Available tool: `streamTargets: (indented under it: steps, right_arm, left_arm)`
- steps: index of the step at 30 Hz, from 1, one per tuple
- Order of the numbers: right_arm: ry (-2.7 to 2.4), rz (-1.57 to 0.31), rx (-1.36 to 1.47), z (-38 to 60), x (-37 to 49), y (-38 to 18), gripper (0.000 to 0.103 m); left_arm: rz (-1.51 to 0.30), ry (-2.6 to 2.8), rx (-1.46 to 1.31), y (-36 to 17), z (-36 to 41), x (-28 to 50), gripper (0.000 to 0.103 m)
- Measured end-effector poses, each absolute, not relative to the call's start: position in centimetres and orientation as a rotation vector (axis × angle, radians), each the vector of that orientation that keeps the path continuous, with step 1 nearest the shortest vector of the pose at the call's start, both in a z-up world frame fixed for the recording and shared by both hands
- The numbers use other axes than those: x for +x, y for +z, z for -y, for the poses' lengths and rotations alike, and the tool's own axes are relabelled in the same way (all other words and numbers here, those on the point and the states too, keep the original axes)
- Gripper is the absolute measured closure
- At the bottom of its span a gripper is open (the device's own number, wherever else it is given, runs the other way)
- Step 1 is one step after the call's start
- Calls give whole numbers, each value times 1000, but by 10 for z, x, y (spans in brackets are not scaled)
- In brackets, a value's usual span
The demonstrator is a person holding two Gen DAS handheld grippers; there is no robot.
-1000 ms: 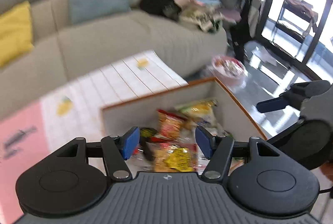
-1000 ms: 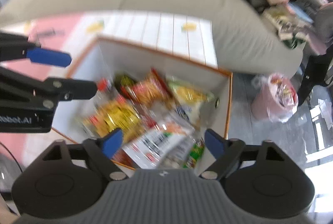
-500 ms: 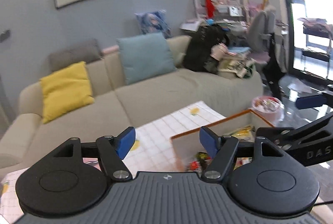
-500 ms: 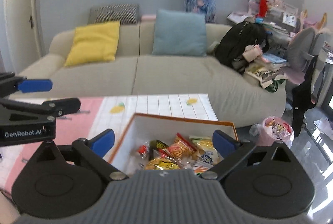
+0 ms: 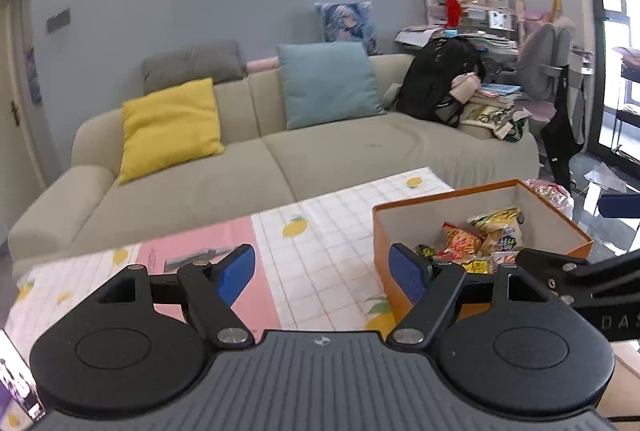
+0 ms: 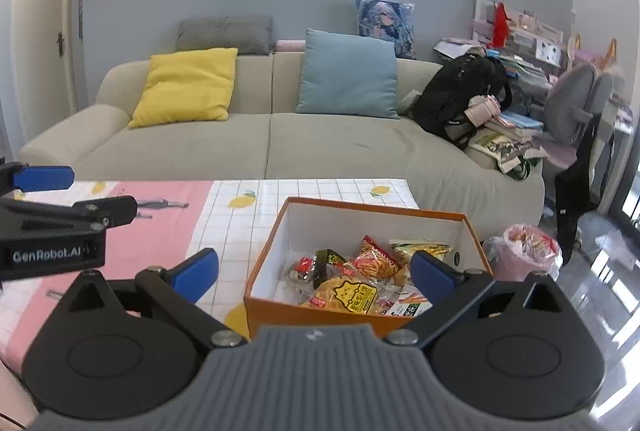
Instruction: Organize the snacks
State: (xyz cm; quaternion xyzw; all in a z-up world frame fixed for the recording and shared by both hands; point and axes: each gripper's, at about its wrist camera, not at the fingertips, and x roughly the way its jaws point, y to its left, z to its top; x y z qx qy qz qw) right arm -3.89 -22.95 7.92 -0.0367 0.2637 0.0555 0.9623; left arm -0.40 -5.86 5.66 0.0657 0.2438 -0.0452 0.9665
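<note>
The orange box (image 6: 362,305) stands at the right end of the tabletop (image 6: 236,227), close to its far right corner and to the edge on the sofa side, and all the snack packets (image 6: 352,283) lie inside it in a loose heap: a yellow bag at the front, a red bag behind it, a green and yellow one toward the back wall. I think they are gathered in the box because it serves as the one container for the snacks, so nothing is scattered on the checked cloth. The right gripper (image 6: 314,271) hangs just in front of the near wall of the box, with its jaws spread as wide as they go and nothing between them. The left gripper (image 5: 322,271) is beside the left wall of the box, over the cloth; its jaws are opening and they too hold nothing. Both point a little downward at the table but stay above it and apart from the packets. To me this looks like a pause away from the box, the hands empty, with the snacks already collected or waiting to be sorted; which of the two I cannot tell.
</note>
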Motion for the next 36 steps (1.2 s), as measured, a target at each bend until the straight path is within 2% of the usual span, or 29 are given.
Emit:
streamTargets:
  steps: [15,36]
  right_arm:
    - [55,-675,-91,221,-22,31,3]
    - [60,-714,-60,224,-18,24,3]
  left_arm:
    - [-681,-78,128,6,45,3,14]
    - [-720,-73,96,8,38,5,14]
